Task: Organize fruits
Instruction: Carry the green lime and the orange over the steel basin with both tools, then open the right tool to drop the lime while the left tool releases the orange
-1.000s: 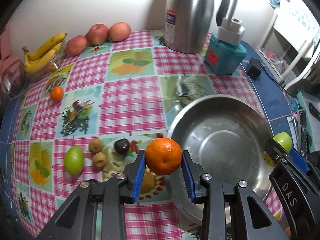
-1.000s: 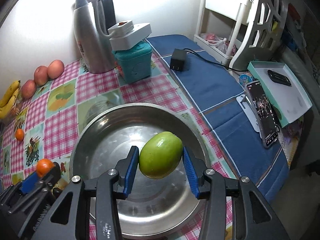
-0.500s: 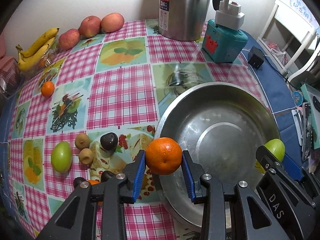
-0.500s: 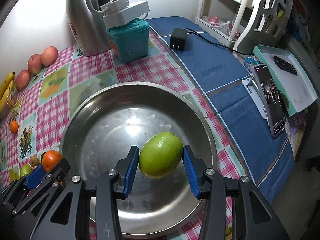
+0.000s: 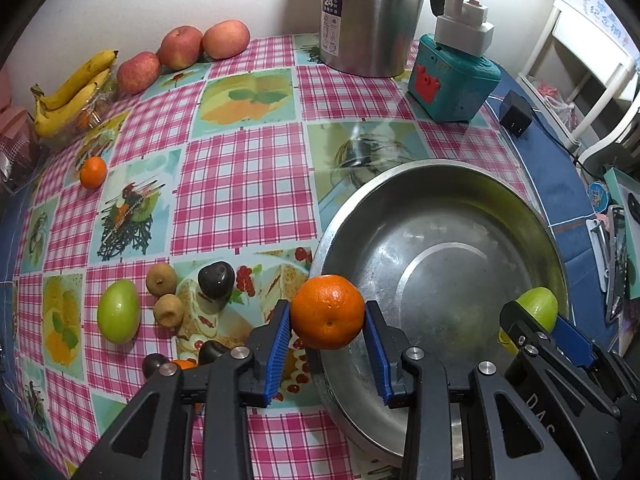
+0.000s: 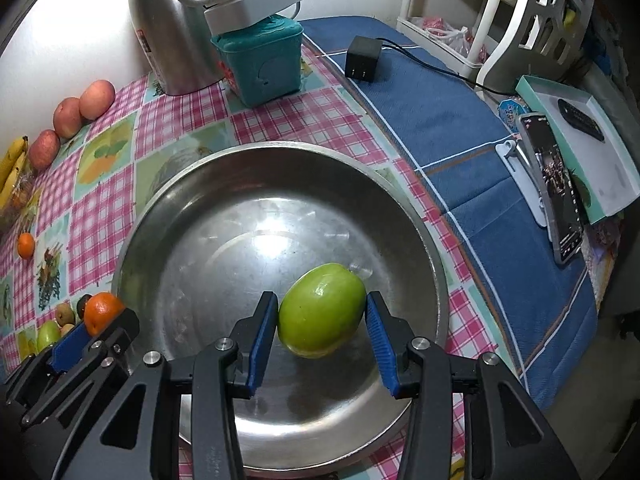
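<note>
You are early in the job, by my reading; the steel bowl [image 6: 420, 240] holds no fruit resting on its bottom; your left claw [image 5: 327, 330] is clamped on an orange [image 5: 327, 311] just at the bowl's near rim, and your right claw [image 6: 322, 328] is clamped on a green fruit [image 6: 322, 315] held over the bowl; both look ready to release; left on the desk [image 5: 244, 184] are another green fruit [image 5: 119, 311], small brown and dark fruits, a little orange [image 5: 93, 167], apples [image 5: 182, 48] and bananas [image 5: 72, 92].
</note>
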Action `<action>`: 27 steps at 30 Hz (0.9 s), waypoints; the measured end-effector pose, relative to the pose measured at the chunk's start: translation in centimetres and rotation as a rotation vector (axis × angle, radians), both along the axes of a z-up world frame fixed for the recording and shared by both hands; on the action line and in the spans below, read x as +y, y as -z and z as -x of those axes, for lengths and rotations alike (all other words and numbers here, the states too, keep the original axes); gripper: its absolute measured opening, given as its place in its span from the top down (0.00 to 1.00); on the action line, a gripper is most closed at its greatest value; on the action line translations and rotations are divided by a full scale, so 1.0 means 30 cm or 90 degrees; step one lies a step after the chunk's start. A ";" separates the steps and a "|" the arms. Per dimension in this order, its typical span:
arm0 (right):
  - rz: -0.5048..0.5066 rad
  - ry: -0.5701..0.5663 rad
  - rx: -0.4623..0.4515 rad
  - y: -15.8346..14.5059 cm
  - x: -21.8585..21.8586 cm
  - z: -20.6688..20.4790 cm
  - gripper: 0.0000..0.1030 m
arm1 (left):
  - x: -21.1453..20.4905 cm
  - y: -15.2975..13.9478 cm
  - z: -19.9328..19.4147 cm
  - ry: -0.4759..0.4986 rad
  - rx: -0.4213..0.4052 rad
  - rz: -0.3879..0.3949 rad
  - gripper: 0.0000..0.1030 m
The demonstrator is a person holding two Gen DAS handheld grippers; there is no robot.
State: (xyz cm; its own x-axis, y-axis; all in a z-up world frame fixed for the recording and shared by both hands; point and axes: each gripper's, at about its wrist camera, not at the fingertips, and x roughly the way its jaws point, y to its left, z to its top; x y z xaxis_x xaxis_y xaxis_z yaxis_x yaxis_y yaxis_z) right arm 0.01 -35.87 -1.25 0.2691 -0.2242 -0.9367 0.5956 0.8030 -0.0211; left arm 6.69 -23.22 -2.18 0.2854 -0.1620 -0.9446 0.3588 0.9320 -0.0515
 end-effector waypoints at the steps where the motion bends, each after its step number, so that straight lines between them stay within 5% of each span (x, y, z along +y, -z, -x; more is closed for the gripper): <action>1: -0.001 -0.001 0.001 0.002 0.000 0.000 0.55 | -0.001 0.000 0.000 -0.001 0.001 0.001 0.61; 17: 0.016 -0.002 -0.028 -0.050 0.010 0.012 0.54 | 0.012 -0.054 0.003 0.000 -0.009 0.028 0.49; 27: 0.017 -0.012 -0.043 -0.084 0.026 0.016 0.54 | 0.145 -0.102 -0.025 -0.075 -0.032 0.042 0.47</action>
